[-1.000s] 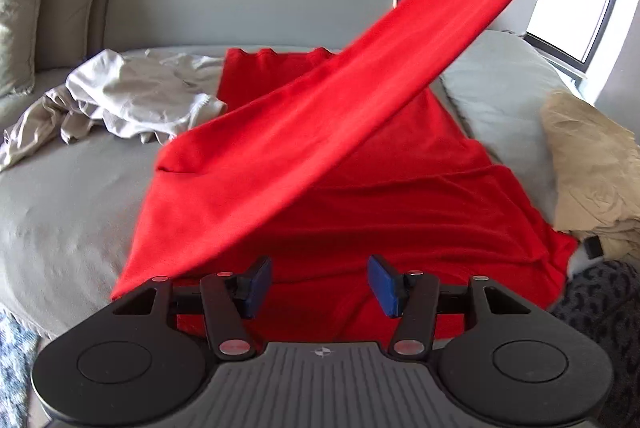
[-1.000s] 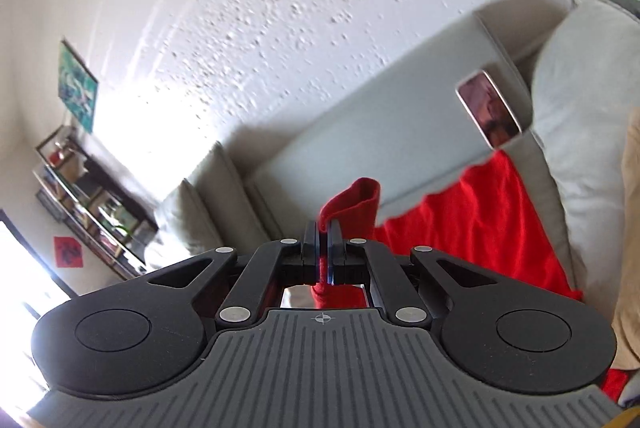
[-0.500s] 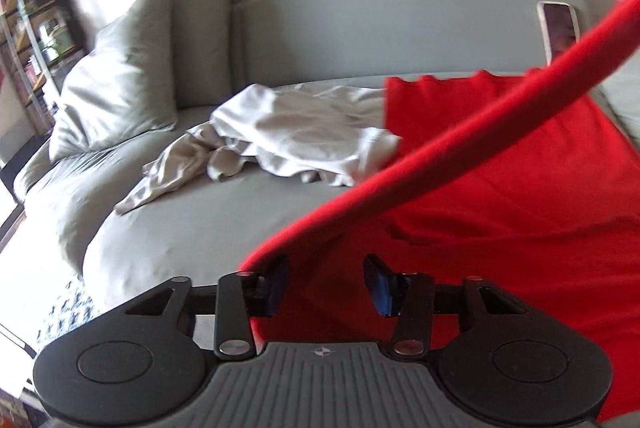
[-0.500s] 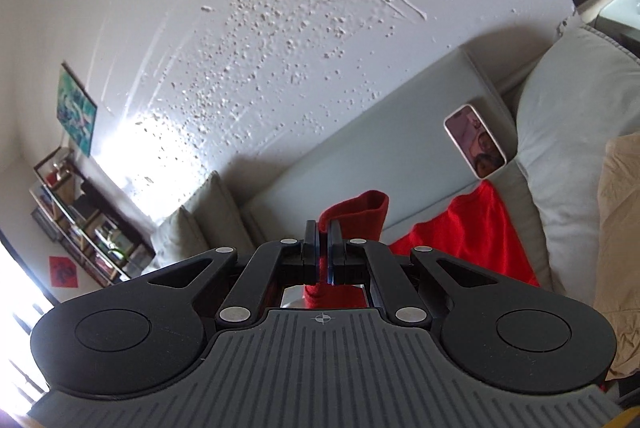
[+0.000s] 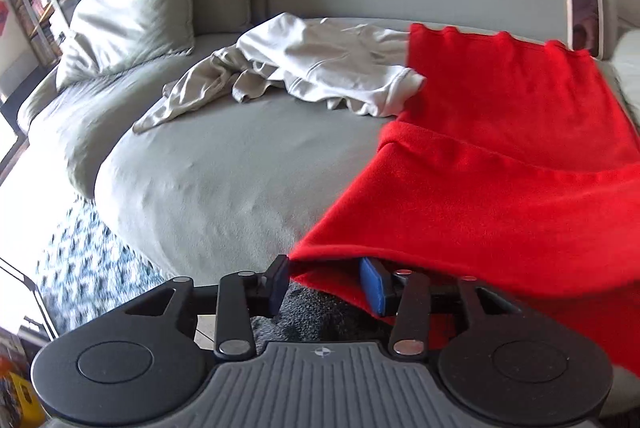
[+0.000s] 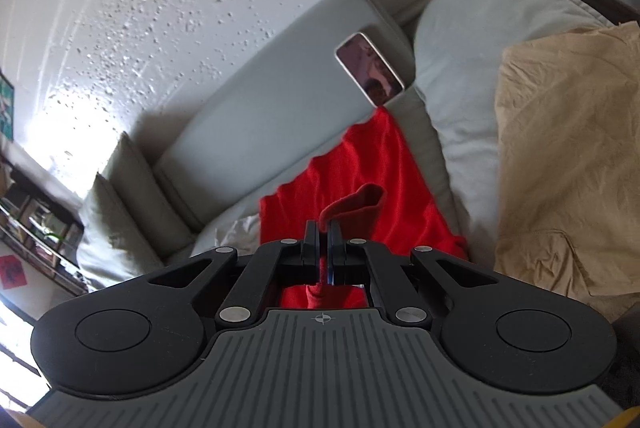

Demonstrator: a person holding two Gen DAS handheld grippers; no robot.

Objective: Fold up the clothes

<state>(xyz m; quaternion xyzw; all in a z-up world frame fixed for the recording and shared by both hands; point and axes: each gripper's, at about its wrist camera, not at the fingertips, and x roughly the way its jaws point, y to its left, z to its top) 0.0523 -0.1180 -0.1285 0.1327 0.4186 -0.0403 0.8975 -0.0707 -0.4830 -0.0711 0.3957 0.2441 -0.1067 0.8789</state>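
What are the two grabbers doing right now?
Left gripper: open, with the corner of the red cloth lying between its fingers, not pinched.
Right gripper: shut on the red cloth.

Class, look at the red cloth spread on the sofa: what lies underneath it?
The red cloth rests on the grey sofa, whose seat shows around it. Its left edge overlaps the white garment. Anything else beneath is covered and cannot be seen.
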